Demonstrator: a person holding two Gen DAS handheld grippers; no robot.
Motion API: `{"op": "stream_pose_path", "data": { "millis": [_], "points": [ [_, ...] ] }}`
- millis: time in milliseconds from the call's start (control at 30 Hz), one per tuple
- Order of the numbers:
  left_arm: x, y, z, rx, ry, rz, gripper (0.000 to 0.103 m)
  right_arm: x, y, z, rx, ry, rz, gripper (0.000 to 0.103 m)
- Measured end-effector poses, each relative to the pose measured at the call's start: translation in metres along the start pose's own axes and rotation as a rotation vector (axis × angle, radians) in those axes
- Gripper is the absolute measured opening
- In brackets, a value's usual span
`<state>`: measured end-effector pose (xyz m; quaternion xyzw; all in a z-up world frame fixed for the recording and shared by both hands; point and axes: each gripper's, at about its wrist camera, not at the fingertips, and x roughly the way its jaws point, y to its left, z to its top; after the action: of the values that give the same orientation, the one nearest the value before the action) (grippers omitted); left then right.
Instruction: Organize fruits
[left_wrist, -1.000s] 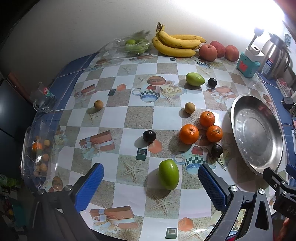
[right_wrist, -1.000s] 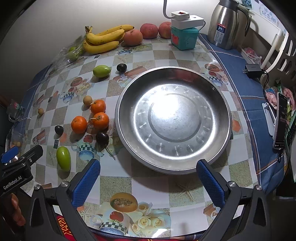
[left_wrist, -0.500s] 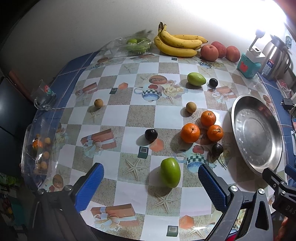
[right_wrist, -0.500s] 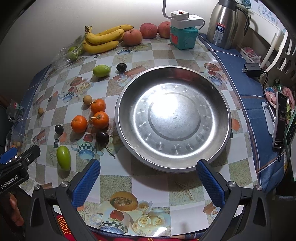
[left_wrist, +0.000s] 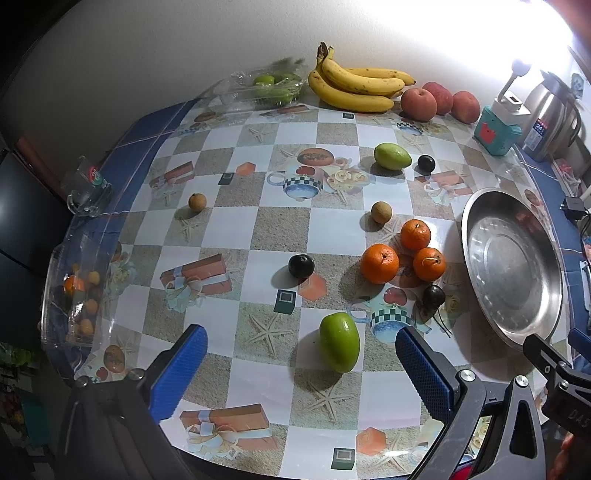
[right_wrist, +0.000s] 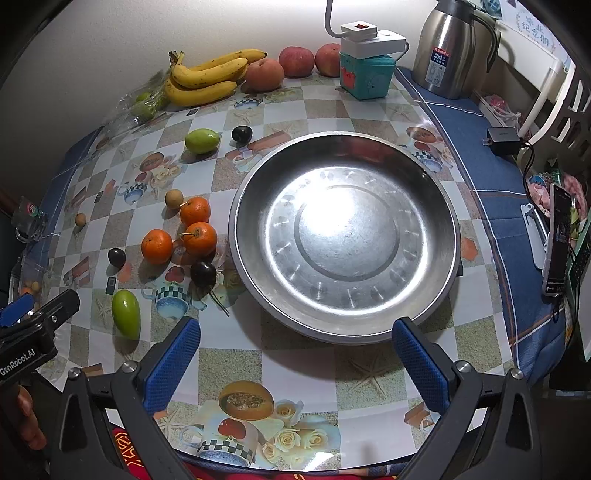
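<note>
Left gripper (left_wrist: 301, 363) spread wide and empty, hovering low over the near edge of the table (left_wrist: 236, 236), blue pads either side of the near green mango (left_wrist: 340, 346) but not yet around it. Right gripper (right_wrist: 295, 356) equally wide, holding nothing, poised just short of the steel basin (right_wrist: 343, 328), which sits bare.

Scattered over the cloth: three oranges (left_wrist: 379, 263) clustered just left of the basin, a dark plum with a stem (left_wrist: 433, 296) near them, another dark plum (left_wrist: 301, 266) farther left, two small brown longans (left_wrist: 381, 212), a second green mango (left_wrist: 392, 156) with a third dark fruit (left_wrist: 426, 163) beside it toward the back. Bananas (left_wrist: 354, 88) and peaches (left_wrist: 418, 104) lined along the wall.

Likely step in hand: taking the near green mango with the left gripper for transfer to the basin.

To do it well:
- Advance forward and down until the pads straddle the fruit's middle, not its tapered end.
- Close across the narrow width; the long axis runs roughly away from the camera, so the present orientation suits.
- Squeeze gently: smooth, rounded skin, apt to squirt out under an off-centre pinch.
- Lift straight before swinging right, clearing the stemmed plum and the oranges.
- Set down low inside the basin rather than dropping, to avoid rolling and bruising.
- Keep the right gripper back from the rim meanwhile.
</note>
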<state>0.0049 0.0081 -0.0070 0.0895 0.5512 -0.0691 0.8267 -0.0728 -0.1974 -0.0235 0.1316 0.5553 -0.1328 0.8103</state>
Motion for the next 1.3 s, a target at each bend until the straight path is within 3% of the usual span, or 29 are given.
{"op": "stream_pose_path", "data": {
  "millis": [1300],
  "points": [
    [0.0029, 0.0019, 0.0026, -0.009, -0.033, 0.024, 0.103, 0.0021, 0.0079, 0.0058, -0.036, -0.004, -0.031, 0.103]
  ]
}}
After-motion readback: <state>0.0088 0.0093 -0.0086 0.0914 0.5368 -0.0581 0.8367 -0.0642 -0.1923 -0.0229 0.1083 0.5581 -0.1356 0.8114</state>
